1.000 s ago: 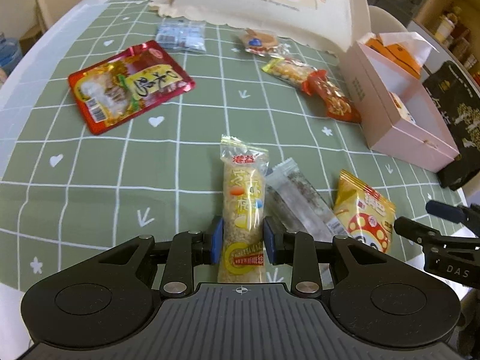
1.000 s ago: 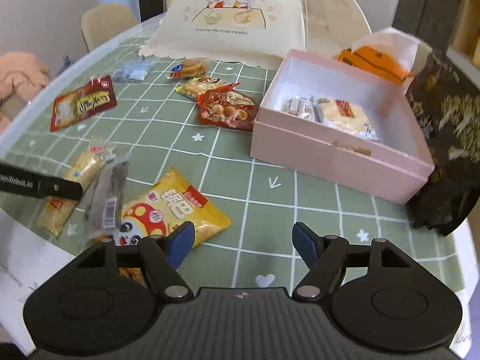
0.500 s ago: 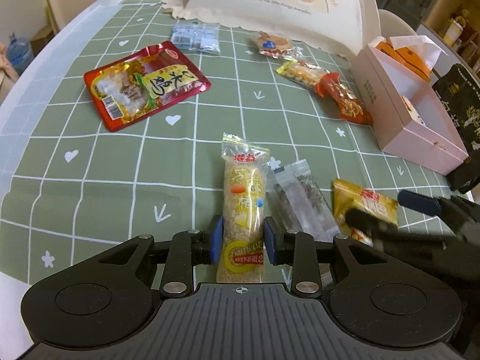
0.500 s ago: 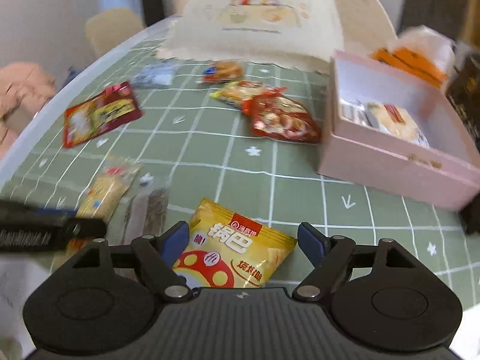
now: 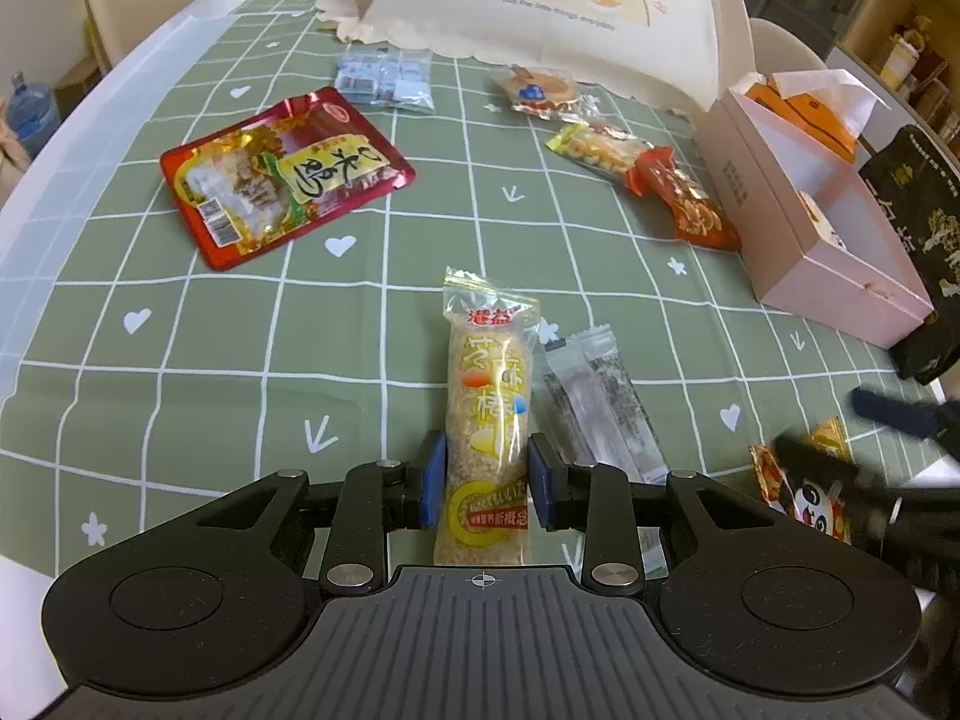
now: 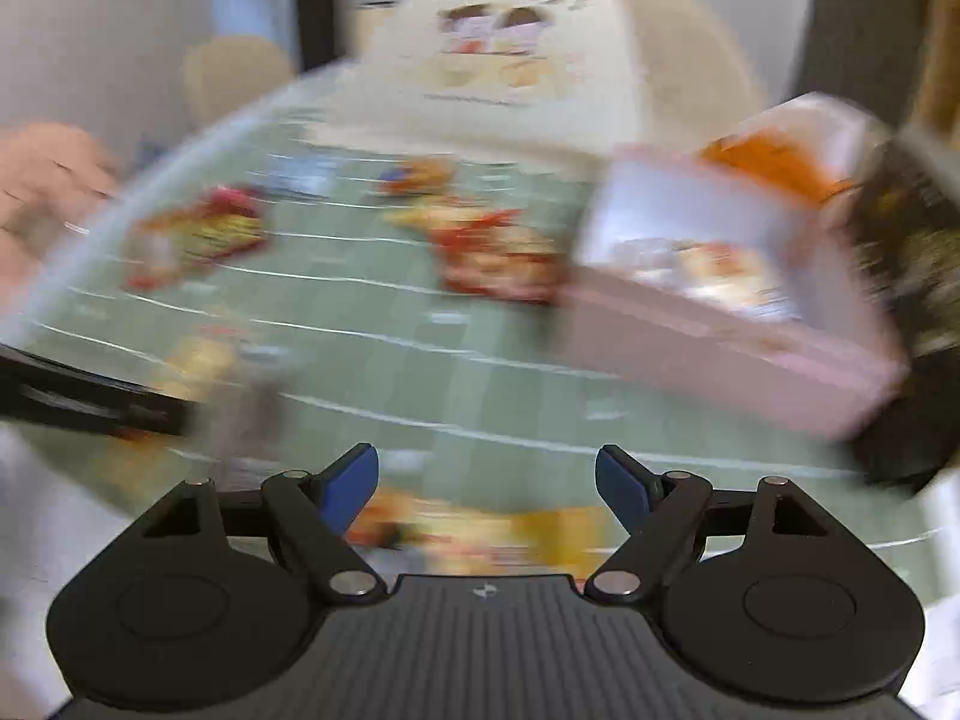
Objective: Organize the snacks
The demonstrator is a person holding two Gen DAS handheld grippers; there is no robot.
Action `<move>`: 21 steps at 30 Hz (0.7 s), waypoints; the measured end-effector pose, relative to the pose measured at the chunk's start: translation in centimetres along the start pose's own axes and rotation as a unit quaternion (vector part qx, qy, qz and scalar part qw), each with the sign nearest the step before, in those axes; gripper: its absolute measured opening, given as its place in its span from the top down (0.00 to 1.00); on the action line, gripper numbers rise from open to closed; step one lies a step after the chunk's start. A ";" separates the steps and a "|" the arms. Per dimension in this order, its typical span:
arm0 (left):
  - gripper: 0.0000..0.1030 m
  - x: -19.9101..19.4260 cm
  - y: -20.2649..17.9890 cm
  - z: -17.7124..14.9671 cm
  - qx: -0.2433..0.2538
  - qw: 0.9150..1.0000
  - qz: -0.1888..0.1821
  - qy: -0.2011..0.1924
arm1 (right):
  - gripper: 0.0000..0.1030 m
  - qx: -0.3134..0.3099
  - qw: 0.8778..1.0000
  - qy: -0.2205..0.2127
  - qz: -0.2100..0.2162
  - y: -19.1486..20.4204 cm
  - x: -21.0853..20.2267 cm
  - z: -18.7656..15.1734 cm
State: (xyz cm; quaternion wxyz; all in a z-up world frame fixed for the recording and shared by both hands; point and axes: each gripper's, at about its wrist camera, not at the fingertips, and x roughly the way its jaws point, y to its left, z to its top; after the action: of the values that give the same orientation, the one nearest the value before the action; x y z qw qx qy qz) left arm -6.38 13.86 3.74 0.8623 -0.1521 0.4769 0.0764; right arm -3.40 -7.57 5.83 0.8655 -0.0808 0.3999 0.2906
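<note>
My left gripper is shut on a long yellow rice-bar packet that points away across the green checked tablecloth. A clear dark snack packet lies just right of it. My right gripper is open, over a yellow mushroom-print snack bag; this view is blurred. The same bag shows at the right edge of the left wrist view, under the blurred right gripper. An open pink box stands at the right and shows in the right wrist view with snacks inside.
A red flat packet, a blue packet, a biscuit packet, a yellow packet and a red packet lie further back. A cream food cover stands behind. A black bag sits right of the box.
My right gripper has swept over the yellow mushroom bag, which now lies between its open fingers; its view is motion-blurred. My left gripper still holds the rice-bar packet.
</note>
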 end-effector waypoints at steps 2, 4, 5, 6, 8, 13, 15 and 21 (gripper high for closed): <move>0.67 -0.1 0.2 0.1 0.007 1.000 0.019 -0.001 | 0.22 -0.005 0.999 0.017 0.035 1.6 1.1 0.1; 0.67 -0.3 0.7 0.1 0.007 0.999 0.031 0.000 | 0.22 -0.026 0.999 0.019 0.044 3.1 2.2 0.2; 0.67 -0.5 1.1 0.1 0.002 0.999 0.033 0.000 | 0.22 -0.038 0.998 0.019 0.043 3.7 2.7 0.2; 0.67 -0.5 1.5 0.1 -0.002 0.999 0.033 0.001 | 0.22 -0.044 0.998 0.022 0.043 4.0 3.3 0.4; 0.67 -0.7 2.0 0.1 -0.007 0.999 0.034 0.001 | 0.25 -0.046 0.997 0.036 0.054 4.4 4.7 0.9; 0.67 -0.8 2.3 -0.1 -0.008 0.999 0.032 -0.001 | 0.50 -0.048 0.996 0.041 0.063 5.2 6.2 2.6; 0.67 -0.8 2.3 0.0 -0.006 0.999 0.032 -0.002 | 0.66 -0.069 0.994 0.046 0.072 5.8 6.0 2.7; 0.67 -0.8 2.4 -0.4 -0.010 1.000 0.024 -0.017 | 0.87 -0.079 0.993 0.033 0.078 5.2 2.8 2.7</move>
State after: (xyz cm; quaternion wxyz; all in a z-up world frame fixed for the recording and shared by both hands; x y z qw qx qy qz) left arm -7.77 16.01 3.78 0.8665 -0.1482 0.4650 0.1048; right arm -3.17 -1.06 6.04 0.8176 -0.1268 0.4092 0.3848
